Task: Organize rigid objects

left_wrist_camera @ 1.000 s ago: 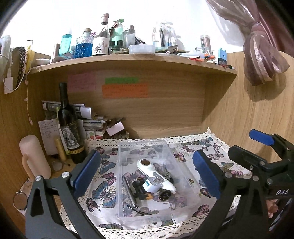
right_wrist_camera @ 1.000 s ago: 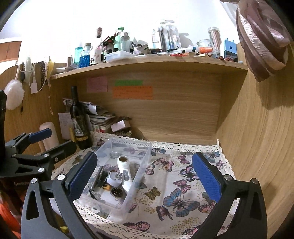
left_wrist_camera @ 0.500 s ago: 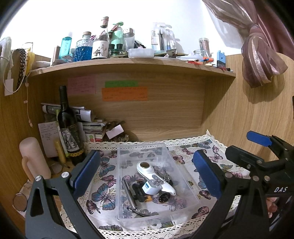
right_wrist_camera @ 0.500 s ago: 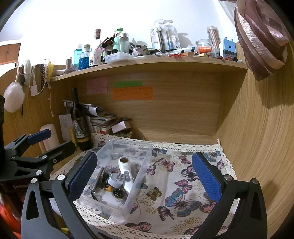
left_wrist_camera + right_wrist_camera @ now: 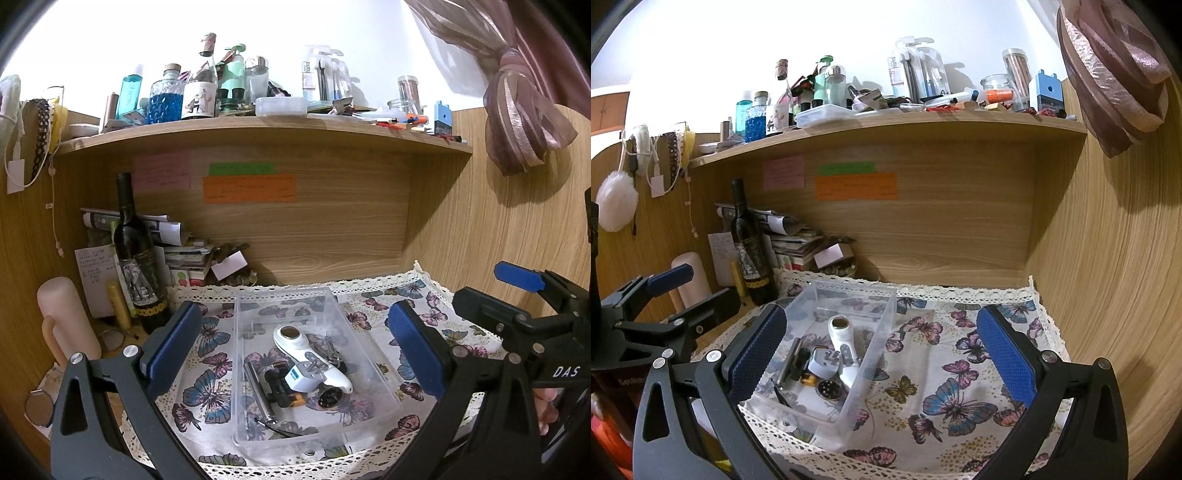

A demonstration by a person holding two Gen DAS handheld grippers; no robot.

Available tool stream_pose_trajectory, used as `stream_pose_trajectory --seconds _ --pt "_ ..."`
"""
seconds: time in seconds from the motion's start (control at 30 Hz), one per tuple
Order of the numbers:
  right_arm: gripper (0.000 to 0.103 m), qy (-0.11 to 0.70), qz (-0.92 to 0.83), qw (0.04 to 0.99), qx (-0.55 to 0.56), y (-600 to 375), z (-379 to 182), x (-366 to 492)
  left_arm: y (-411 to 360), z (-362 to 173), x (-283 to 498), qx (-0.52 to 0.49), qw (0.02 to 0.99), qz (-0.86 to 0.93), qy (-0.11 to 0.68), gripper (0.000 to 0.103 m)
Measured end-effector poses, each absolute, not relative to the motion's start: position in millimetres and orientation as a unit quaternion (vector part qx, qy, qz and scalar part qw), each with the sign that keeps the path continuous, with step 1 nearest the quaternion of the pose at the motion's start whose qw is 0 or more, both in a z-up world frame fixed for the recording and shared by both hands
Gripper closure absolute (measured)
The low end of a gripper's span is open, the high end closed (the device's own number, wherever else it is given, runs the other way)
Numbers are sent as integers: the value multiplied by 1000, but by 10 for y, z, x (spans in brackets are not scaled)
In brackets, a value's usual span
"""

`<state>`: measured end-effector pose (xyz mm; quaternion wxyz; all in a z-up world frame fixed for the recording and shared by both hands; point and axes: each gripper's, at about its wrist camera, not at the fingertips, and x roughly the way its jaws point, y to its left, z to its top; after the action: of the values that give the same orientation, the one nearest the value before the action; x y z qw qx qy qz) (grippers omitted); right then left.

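A clear plastic box (image 5: pixel 384 380) stands on the butterfly cloth (image 5: pixel 207 395); it also shows in the right wrist view (image 5: pixel 882 332). In it lie a white handheld device (image 5: pixel 310 362) (image 5: pixel 842 339), a metal rod (image 5: pixel 258 387), a small black-and-yellow part (image 5: pixel 284 395) and other small items. My left gripper (image 5: pixel 295 347) is open and empty, held back above the box. My right gripper (image 5: pixel 882 350) is open and empty, to the right of the box; it also shows in the left wrist view (image 5: pixel 491 291). The left gripper shows in the right wrist view (image 5: pixel 694 291).
A dark wine bottle (image 5: pixel 136 258), a pink cylinder (image 5: pixel 66 317) and stacked papers (image 5: pixel 184 251) stand at the back left. A shelf (image 5: pixel 258 133) crowded with bottles runs overhead. Wooden walls close the back and right. A tied curtain (image 5: pixel 524 122) hangs at upper right.
Both grippers have drawn back and tilted slightly, so the scene has shifted a little lower in view. The box and its contents have not moved. Both grippers stay open.
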<state>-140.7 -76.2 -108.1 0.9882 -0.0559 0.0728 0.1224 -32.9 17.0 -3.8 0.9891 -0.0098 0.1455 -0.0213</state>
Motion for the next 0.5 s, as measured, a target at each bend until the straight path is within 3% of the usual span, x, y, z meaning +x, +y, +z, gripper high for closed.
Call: stream_pose_trajectory --seconds 0.5 --pt "0 78 121 988 -53 -749 -1091 -1390 179 -24 -319 -12 989 -23 144 0"
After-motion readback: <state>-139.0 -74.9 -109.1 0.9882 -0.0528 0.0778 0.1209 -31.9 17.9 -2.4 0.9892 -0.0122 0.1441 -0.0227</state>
